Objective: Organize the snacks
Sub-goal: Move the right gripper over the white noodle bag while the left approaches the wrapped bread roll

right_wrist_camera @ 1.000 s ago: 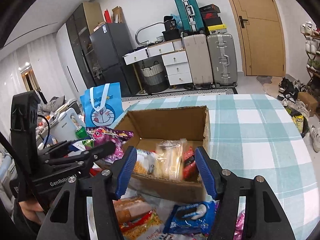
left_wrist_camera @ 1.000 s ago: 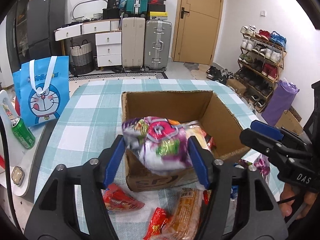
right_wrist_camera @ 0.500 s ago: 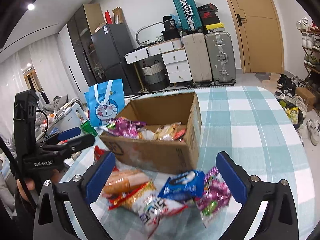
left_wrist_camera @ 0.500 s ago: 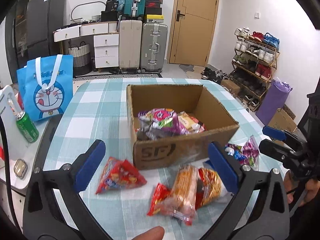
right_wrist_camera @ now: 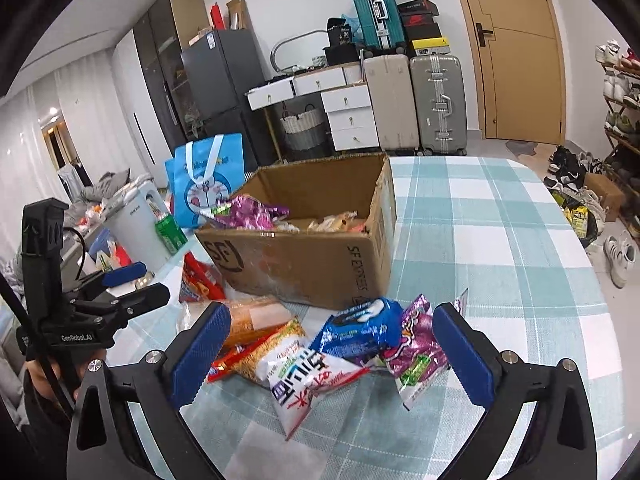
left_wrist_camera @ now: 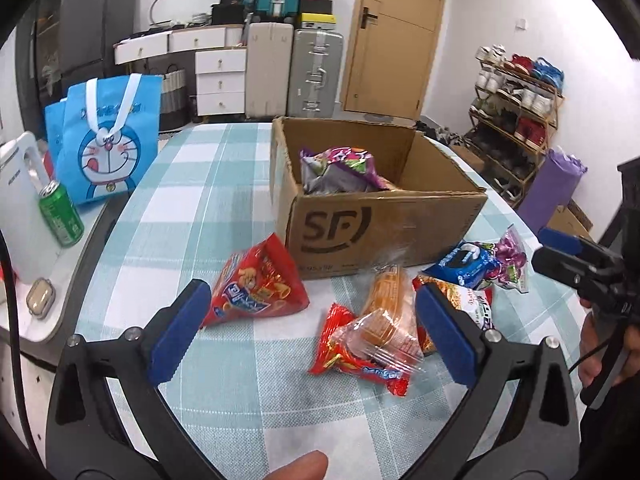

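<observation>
An open cardboard box [left_wrist_camera: 384, 220] stands on the checked table; it also shows in the right wrist view [right_wrist_camera: 312, 256]. A purple snack bag [left_wrist_camera: 340, 168] lies inside it. In front lie a red chip bag [left_wrist_camera: 256, 284], an orange clear pack [left_wrist_camera: 384, 312], a red wrapper [left_wrist_camera: 356, 356], a blue cookie pack [right_wrist_camera: 360, 324], a white noodle bag [right_wrist_camera: 300, 372] and a purple bag [right_wrist_camera: 416, 352]. My left gripper [left_wrist_camera: 312, 336] is open and empty above the red bag and orange pack. My right gripper [right_wrist_camera: 332, 356] is open and empty over the blue and white packs.
A blue Doraemon bag [left_wrist_camera: 106, 148], a green can [left_wrist_camera: 60, 216] and a white kettle [left_wrist_camera: 20, 216] stand at the left on a side counter. Suitcases [left_wrist_camera: 292, 68] and a shoe rack [left_wrist_camera: 516, 120] stand behind the table.
My left gripper opened and dropped the purple bag into the box, then both grippers drew back and down toward the loose snacks in front of it.
</observation>
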A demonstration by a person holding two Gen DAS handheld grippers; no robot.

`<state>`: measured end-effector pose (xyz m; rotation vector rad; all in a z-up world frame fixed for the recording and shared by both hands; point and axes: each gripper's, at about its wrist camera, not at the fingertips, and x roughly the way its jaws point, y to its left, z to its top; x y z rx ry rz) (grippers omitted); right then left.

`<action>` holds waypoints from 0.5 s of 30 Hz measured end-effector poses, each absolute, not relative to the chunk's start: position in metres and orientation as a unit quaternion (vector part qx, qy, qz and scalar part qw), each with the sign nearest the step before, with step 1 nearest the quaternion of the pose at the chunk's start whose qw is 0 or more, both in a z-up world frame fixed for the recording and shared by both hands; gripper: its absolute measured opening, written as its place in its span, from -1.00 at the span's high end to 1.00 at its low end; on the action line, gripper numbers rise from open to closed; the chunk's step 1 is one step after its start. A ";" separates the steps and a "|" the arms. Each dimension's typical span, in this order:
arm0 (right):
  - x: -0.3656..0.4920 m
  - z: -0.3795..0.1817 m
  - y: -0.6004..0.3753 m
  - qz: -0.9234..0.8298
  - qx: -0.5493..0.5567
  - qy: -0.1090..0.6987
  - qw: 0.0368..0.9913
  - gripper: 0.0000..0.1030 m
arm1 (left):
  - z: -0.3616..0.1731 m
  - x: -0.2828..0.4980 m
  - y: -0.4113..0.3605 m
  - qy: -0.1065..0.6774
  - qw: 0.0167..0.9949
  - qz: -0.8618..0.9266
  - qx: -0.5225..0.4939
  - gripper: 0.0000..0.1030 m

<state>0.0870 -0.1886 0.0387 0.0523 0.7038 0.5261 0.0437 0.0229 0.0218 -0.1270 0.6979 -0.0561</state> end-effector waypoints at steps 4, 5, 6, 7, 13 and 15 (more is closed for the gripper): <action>0.087 0.035 -0.186 0.256 0.016 0.346 0.902 -0.99 | 0.019 0.043 0.018 0.345 0.936 -0.035 -0.066 -0.98; 0.087 0.034 -0.185 0.256 0.015 0.349 0.901 -0.99 | 0.017 0.042 0.016 0.347 0.935 -0.035 -0.062 -0.98; 0.087 0.033 -0.185 0.257 0.014 0.351 0.900 -0.99 | 0.017 0.043 0.014 0.349 0.935 -0.036 -0.059 -0.98; 0.087 0.031 -0.184 0.258 0.013 0.353 0.899 -0.99 | 0.014 0.042 0.012 0.352 0.934 -0.039 -0.052 -0.98; 0.084 0.022 -0.169 0.266 -0.019 0.365 0.892 -0.99 | 0.011 0.043 0.009 0.360 0.931 -0.039 -0.046 -0.98; 0.083 0.018 -0.165 0.270 -0.024 0.369 0.889 -0.99 | 0.012 0.044 0.012 0.361 0.930 -0.040 -0.052 -0.98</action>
